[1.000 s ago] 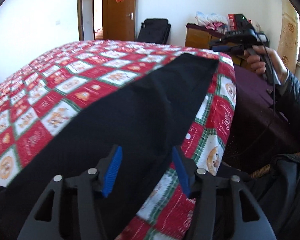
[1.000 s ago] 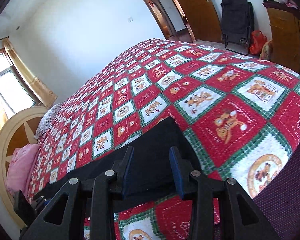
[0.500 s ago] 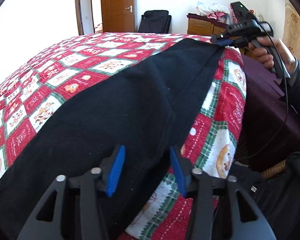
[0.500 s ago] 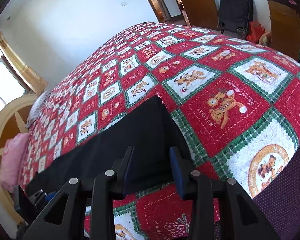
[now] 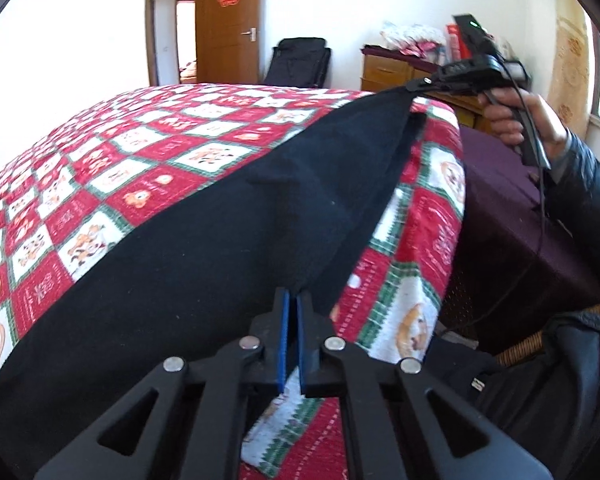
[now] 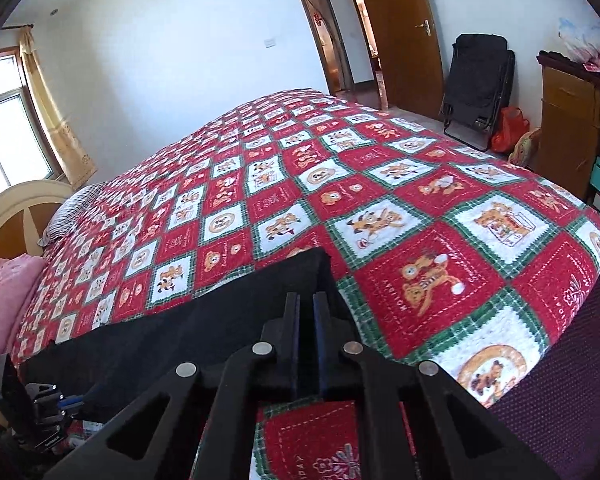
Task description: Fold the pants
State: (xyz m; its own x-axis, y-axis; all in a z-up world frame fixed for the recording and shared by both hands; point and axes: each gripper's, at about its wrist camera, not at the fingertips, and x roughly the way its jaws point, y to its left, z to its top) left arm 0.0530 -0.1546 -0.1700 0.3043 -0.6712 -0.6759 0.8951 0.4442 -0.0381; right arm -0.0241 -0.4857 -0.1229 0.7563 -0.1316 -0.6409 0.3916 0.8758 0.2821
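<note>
Gripping both ends: left tool (image 5: pixel 291 320) has its blue pads (image 5: pixel 284 340) pinched together on the near edge of the black pants (image 5: pixel 220 232), fabric pulled into a ridge at the jaws. Right tool (image 6: pixel 306 316) likewise clamped, pads nearly touching with black cloth between them at the far end of the garment. Pants (image 6: pixel 204 332) lie stretched lengthwise along the bed edge on the red, white and green checked quilt (image 5: pixel 112 168), one long side running close to the quilt's drop-off. In the left wrist view the right tool (image 5: pixel 420 84) shows at the far tip of the pants, roughly level and pointing in toward the bed; the person's right hand (image 5: pixel 520 120) is wrapped around its handle from below, wrist bent, dark jacket sleeve (image 5: pixel 588 184) trailing back, cable (image 5: pixel 540 200) hanging down from the handle. In the right wrist view the left tool (image 6: pixel 66 402) sits low at the opposite end, only partly visible. Purple bedskirt (image 5: pixel 512 248) below the quilt edge. Background: wooden door (image 6: pixel 396 40), folded black chair (image 6: pixel 480 88), wooden dresser (image 6: pixel 568 128), pink pillow (image 6: pixel 4 300) near the headboard (image 6: pixel 16 216).
</note>
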